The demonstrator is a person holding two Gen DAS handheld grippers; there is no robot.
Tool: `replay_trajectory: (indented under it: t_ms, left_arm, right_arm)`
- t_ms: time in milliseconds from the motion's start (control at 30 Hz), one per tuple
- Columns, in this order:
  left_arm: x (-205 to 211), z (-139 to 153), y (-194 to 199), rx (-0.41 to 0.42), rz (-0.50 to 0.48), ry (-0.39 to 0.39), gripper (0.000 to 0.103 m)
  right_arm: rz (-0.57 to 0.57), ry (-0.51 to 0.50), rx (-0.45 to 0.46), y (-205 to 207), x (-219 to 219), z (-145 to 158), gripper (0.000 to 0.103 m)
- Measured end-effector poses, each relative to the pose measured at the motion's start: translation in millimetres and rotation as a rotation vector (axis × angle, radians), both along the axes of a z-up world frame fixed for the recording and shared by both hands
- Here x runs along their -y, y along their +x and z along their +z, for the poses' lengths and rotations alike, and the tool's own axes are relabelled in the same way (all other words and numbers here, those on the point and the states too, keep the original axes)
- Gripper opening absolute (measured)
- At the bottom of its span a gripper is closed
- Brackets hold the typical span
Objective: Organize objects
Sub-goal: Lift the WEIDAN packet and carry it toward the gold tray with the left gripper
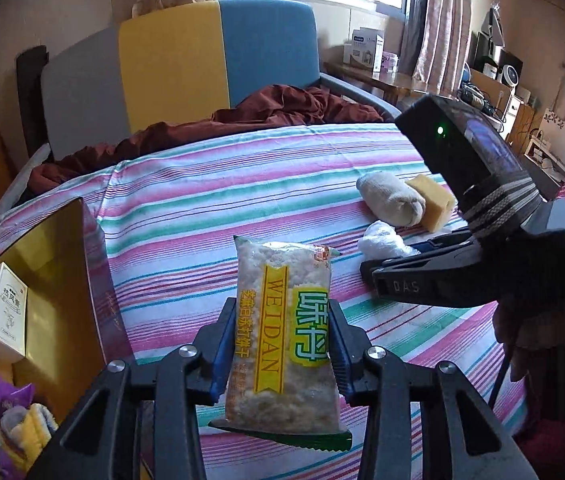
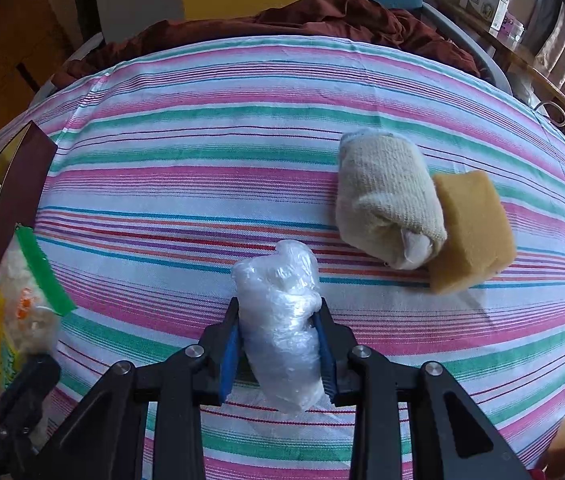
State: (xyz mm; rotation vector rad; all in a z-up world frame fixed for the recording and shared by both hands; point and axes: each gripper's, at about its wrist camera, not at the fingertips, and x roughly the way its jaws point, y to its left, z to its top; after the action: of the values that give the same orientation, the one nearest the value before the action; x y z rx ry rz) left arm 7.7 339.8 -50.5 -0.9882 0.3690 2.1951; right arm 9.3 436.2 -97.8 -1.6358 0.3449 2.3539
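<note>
My left gripper is shut on a cracker packet with a yellow "WEIDAN" band, held above the striped bed sheet. The packet also shows at the left edge of the right wrist view. My right gripper is shut on a crumpled clear plastic bag just over the sheet; it shows in the left wrist view at the right gripper's tips. A rolled cream sock and a yellow sponge lie side by side, touching, beyond the right gripper.
A gold-lined open box stands at the left with a small white carton and purple and yellow items in it. A dark red blanket is bunched at the bed's far end before a yellow and blue headboard.
</note>
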Motion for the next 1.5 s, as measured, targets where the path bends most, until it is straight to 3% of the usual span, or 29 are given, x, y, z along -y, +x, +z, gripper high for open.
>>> replay_trajectory:
  t_ms: [500,1000,1200,1500]
  left_arm:
    - [45,21,2,0.009,0.058,0.056,0.042]
    - [116,31,-22,0.032,0.183,0.116,0.042]
    - [174,36,-39,0.062,0.265,0.180,0.042]
    - [298,30,-64,0.149,0.477,0.280,0.042]
  right_arm:
    - [0.020,0.044,-0.002,9,19,2,0.034]
    - [0.039,0.080,-0.016,16,19,-4,0.034]
    - [0.043,0.091,-0.016,19,22,-4,0.034]
    - [0.058,0.124,-0.007,21,27,-9,0.035]
